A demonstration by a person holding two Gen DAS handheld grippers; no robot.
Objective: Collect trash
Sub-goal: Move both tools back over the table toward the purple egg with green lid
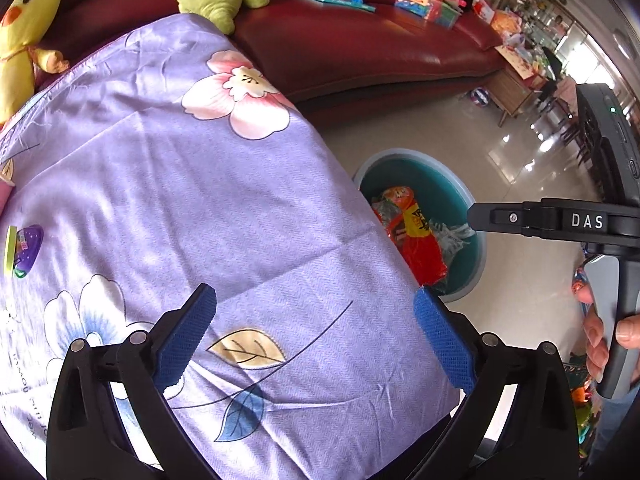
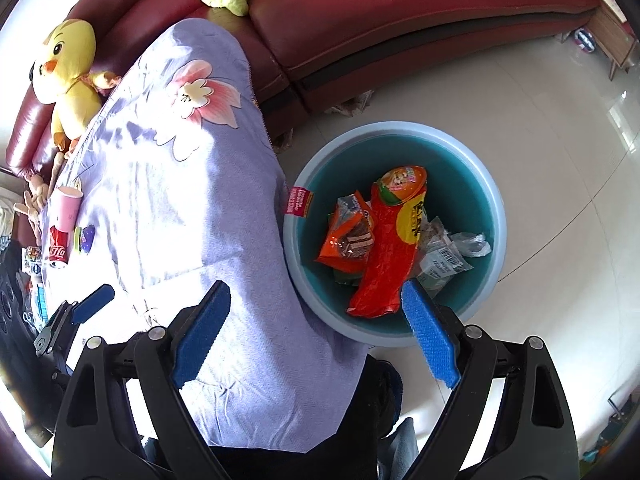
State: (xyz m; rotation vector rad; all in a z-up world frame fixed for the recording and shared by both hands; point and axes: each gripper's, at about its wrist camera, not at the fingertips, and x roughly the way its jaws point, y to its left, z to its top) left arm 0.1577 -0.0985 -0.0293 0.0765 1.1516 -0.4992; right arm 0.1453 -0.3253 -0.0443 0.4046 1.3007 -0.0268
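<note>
Hiding behind cloth [image 1: 192, 184]: bin [image 1: 404, 160] part.

"DAS" in white capitals on the black body of the right gripper [image 1: 586, 221], seen from the left wrist. Red can [image 2: 57, 251] lying on the lilac cloth [image 2: 192, 208]: white script, part of a Coca-Cola mark, only "ola" clear. Long red snack bag [image 2: 390, 240] in the blue bin [image 2: 494, 200]: yellow patch with dark characters, not readable. Clear wrapper [image 2: 444, 266] beside it: barcode label, digits too small. Small red tag [image 2: 298, 201] at the bin's rim: fine print, unreadable. Dark lettering along the cloth's left edge in the left view, sideways, illegible
</note>
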